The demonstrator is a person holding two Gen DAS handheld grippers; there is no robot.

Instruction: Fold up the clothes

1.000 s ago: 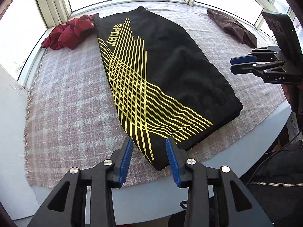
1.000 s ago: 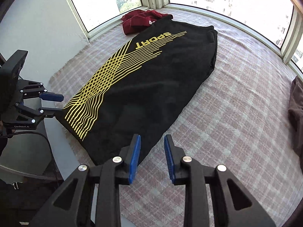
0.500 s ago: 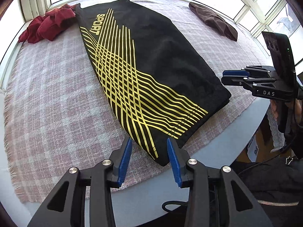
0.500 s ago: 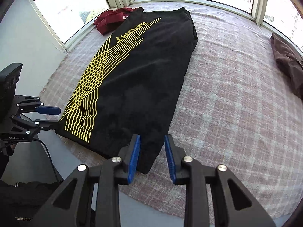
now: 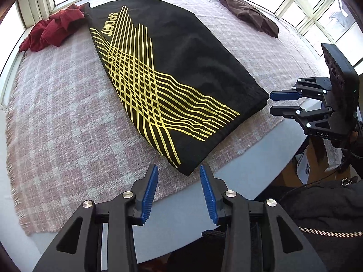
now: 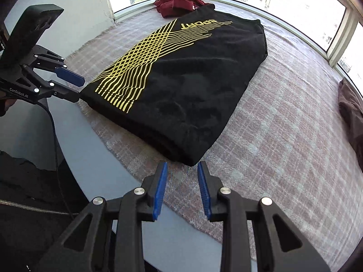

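Folding is partly done, by my reading: the black garment (image 5: 172,72) with the yellow SPORT print is lying flat as a long narrow panel on the checked blanket (image 5: 56,117) that covers the bench (image 5: 249,170), its sides apparently already turned in. Its near end is sitting close to the bench's front edge; its far end is reaching toward the window corner, where a crumpled red garment (image 5: 52,31) is waiting. A brown garment (image 5: 249,15) is lying well apart near the far right edge.

I am holding the left gripper (image 5: 179,188) just short of the panel's near left corner, jaws narrowly parted and gripping nothing. I am hovering the right gripper (image 6: 181,185) just short of the near right corner, jaws likewise a little apart and empty.

What I judge is left: pinching both near corners, carrying that end over toward the far end, then dealing with the red and brown pieces.
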